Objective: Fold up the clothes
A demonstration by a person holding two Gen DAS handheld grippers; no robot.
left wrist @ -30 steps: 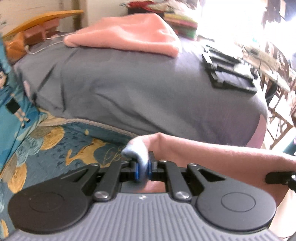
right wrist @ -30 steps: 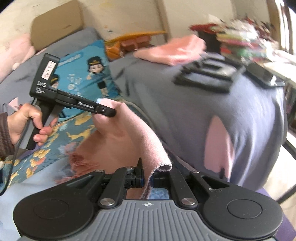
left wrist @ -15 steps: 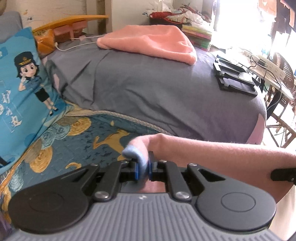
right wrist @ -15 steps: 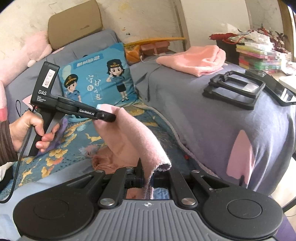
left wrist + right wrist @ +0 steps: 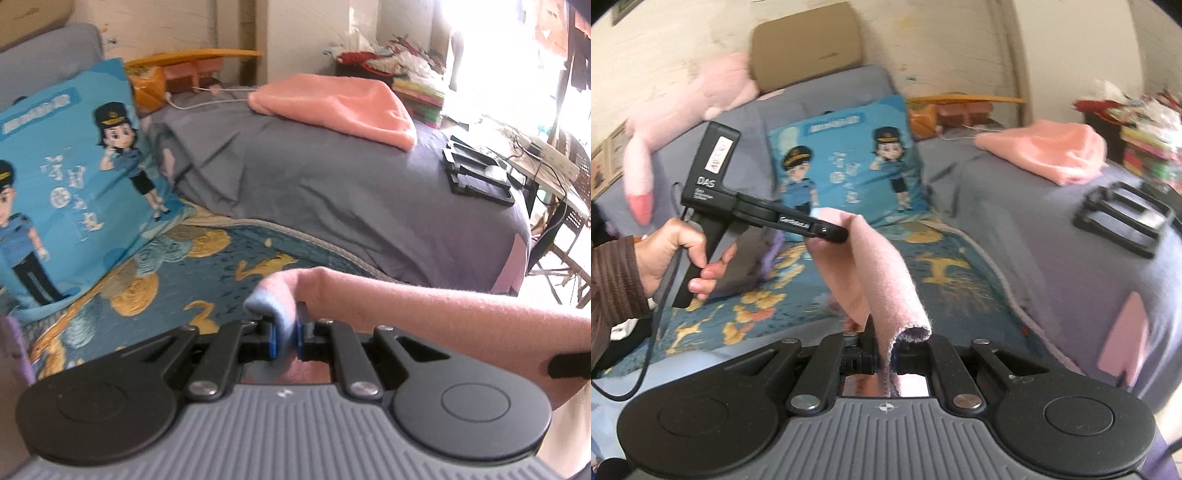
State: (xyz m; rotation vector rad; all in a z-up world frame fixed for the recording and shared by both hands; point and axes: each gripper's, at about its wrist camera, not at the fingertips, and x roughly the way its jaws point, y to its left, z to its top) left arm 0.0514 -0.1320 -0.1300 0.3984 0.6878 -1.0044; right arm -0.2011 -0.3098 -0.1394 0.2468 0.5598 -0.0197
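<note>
Pink garment [image 5: 882,280] taut between left gripper [image 5: 285,338] and right gripper [image 5: 884,356].

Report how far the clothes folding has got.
Done: one folded peach garment lies on the grey bedspread. In hand: the left gripper and right gripper each pinch an edge of a pink garment, held up, unfolded. Left: folding it and setting it down.

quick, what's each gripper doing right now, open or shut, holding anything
Left gripper: shut on one end of the pink garment.
Right gripper: shut on the other end of the same pink garment, which hangs between the two.
</note>
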